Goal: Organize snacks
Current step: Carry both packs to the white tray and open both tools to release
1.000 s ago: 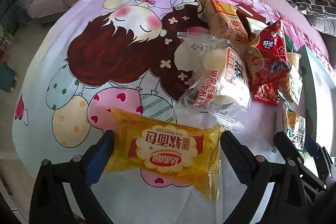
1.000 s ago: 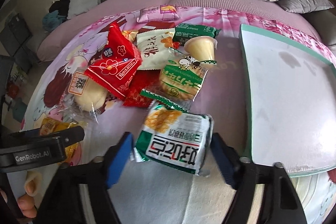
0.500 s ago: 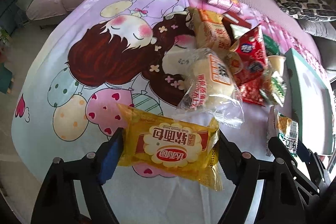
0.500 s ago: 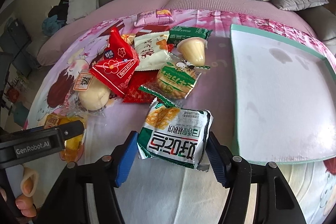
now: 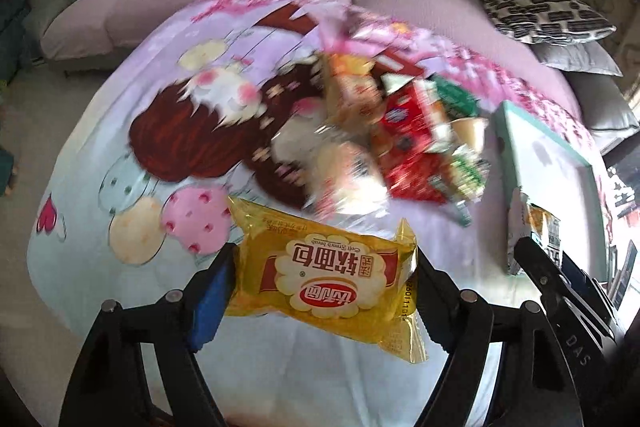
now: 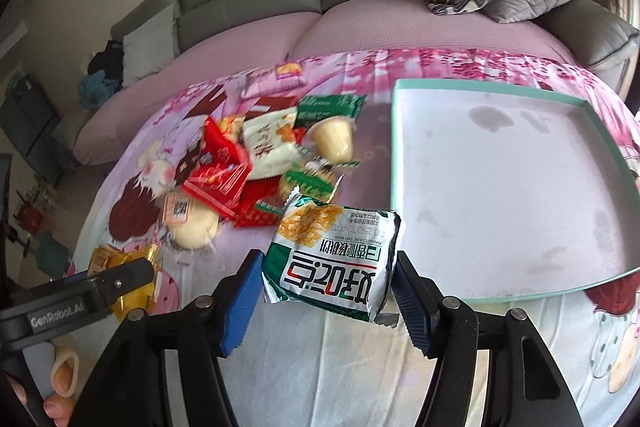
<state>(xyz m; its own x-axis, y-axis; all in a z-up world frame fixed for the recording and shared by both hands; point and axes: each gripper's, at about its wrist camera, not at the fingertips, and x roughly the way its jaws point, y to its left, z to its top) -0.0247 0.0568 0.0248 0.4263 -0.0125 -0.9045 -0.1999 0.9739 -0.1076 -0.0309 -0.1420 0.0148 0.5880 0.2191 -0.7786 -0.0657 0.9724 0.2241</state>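
Left claw: clamped on yellow bread pack, newly lifted off cartoon sheet. Right claw: clamped on green-white biscuit pack, likewise raised. Teal tray beside it, likely destination. Snack pile remains.

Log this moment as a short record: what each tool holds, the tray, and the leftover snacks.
left tool: shut on the yellow bread packet
right tool: shut on the green-and-white biscuit packet
teal tray: nothing in it, to the right of the snacks
snack pile: loose on the cartoon-print cloth, left of the tray
pudding cup: on its side, at the pile's tray-side edge
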